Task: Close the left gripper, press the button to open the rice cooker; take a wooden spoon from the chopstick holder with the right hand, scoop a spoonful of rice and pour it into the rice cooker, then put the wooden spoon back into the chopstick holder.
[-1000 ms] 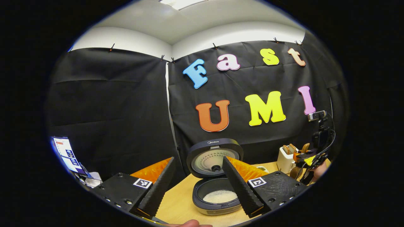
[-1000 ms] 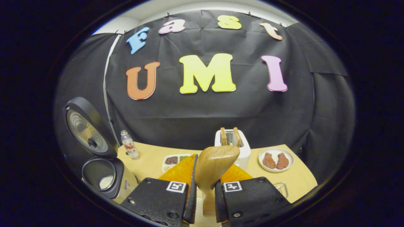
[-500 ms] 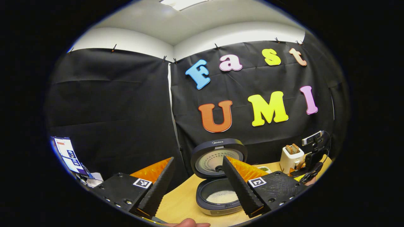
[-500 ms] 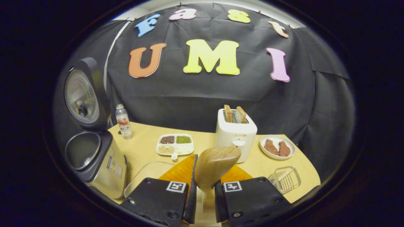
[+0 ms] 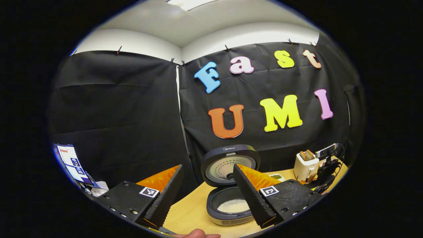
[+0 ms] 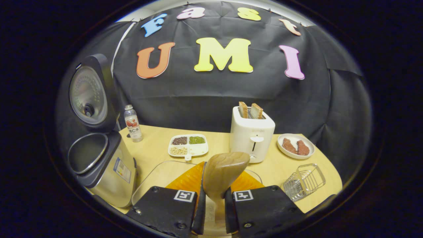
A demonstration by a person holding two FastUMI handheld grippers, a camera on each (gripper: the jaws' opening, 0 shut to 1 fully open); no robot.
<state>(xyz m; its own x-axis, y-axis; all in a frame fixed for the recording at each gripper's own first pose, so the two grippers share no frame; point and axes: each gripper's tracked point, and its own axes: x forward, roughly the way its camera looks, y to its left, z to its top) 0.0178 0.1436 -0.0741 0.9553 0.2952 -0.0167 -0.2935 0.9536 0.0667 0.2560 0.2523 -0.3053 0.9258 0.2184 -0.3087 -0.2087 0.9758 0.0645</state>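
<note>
1. The step in hand looks like the last one: returning the spoon. In the right gripper view the right claw (image 6: 213, 211) is clenched on the handle of the pale brown wooden spoon (image 6: 224, 172), whose bowl stands up in the lower middle of the frame with no rice visible on it.
2. The dark-lidded, silver-bodied rice cooker (image 6: 99, 155) sits open at the left of that frame, lid upright. The clear wire chopstick holder (image 6: 304, 181) lies at the lower right on the light wooden surface (image 6: 158, 152), apart from the spoon.
3. The next move, as I judge it, calls for swinging the spoon rightward, tipping it over the holder's open top and lowering it in before letting go.
4. The left gripper view shows what the other cannot: white rice (image 5: 233, 205) lying in the cooker's pot, at the lower middle of the frame. The left claw (image 5: 206, 195) hangs released, fingers spread wide, grasping nothing.
5. The right gripper view alone gives the white toaster (image 6: 252, 134) with bread, a divided white dish of grains (image 6: 188, 145), a plate of brown pieces (image 6: 295, 146) and a small bottle (image 6: 132, 123).
</note>
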